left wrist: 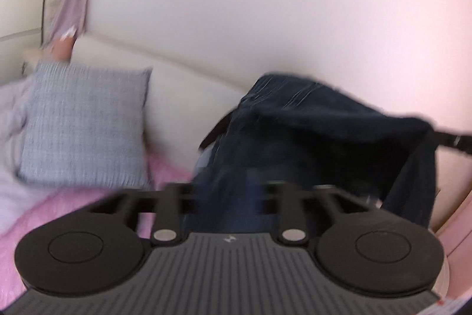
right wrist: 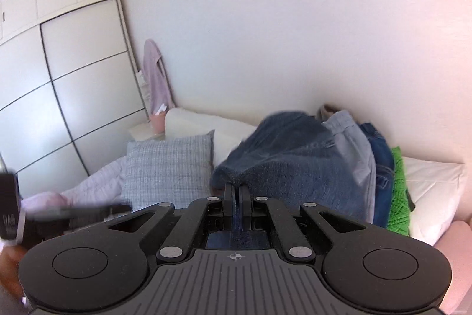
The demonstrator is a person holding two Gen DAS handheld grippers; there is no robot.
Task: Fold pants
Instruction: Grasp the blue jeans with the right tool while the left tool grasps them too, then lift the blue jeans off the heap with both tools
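Dark blue jeans [left wrist: 309, 123] hang lifted above the bed and fill the middle of the left wrist view. My left gripper [left wrist: 230, 188] is blurred. Its fingers [left wrist: 169, 197] stand well apart, with denim showing in the gap and no pad seen pressing on it. At the right edge my right gripper [left wrist: 454, 142] pinches the raised corner of the jeans. In the right wrist view the right gripper [right wrist: 235, 191] is shut on a fold of the jeans [right wrist: 295, 161], which bulge up just ahead. The left gripper [right wrist: 88, 210] is a dark blur at the left.
A grey checked pillow [left wrist: 85, 126] leans on the white headboard [left wrist: 183, 96] over a pink bedspread [left wrist: 59, 208]. A stack of folded clothes [right wrist: 380, 167] with a green knit [right wrist: 398, 191] stands by a white pillow [right wrist: 433, 185]. A white wardrobe [right wrist: 59, 78] is at the left.
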